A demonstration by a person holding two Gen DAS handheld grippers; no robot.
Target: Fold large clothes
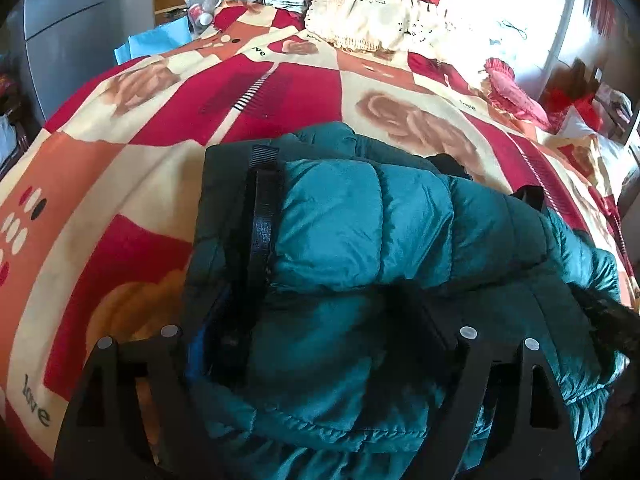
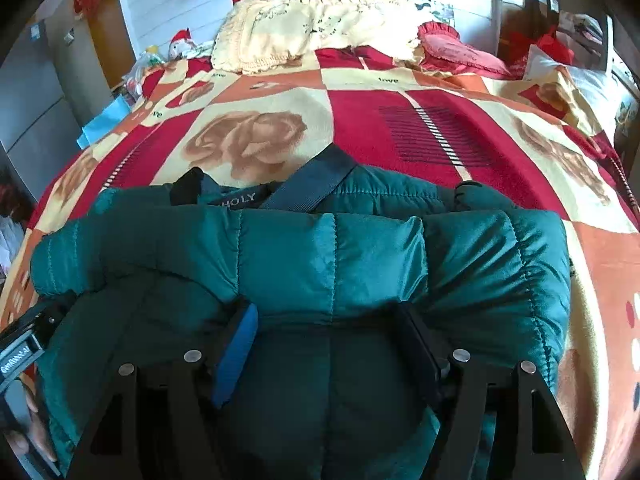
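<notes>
A teal quilted puffer jacket point(image 1: 360, 224) lies on the bed, bunched into a thick roll; it also shows in the right wrist view point(image 2: 320, 256), collar and label toward the pillows. My left gripper point(image 1: 316, 320) has its jaws closed around a thick fold at the jacket's left end. My right gripper point(image 2: 328, 328) has its jaws closed around a thick fold at the near edge. The fingertips of both are buried in fabric. The left gripper's body point(image 2: 24, 344) shows at the left edge of the right wrist view.
The bed carries a red, orange and cream patchwork cover point(image 2: 280, 100) with rose prints. A cream pillow point(image 2: 304, 28) and a red frilled cushion point(image 2: 452, 52) lie at the head. A grey cabinet point(image 1: 68, 24) stands left of the bed, with clutter by it.
</notes>
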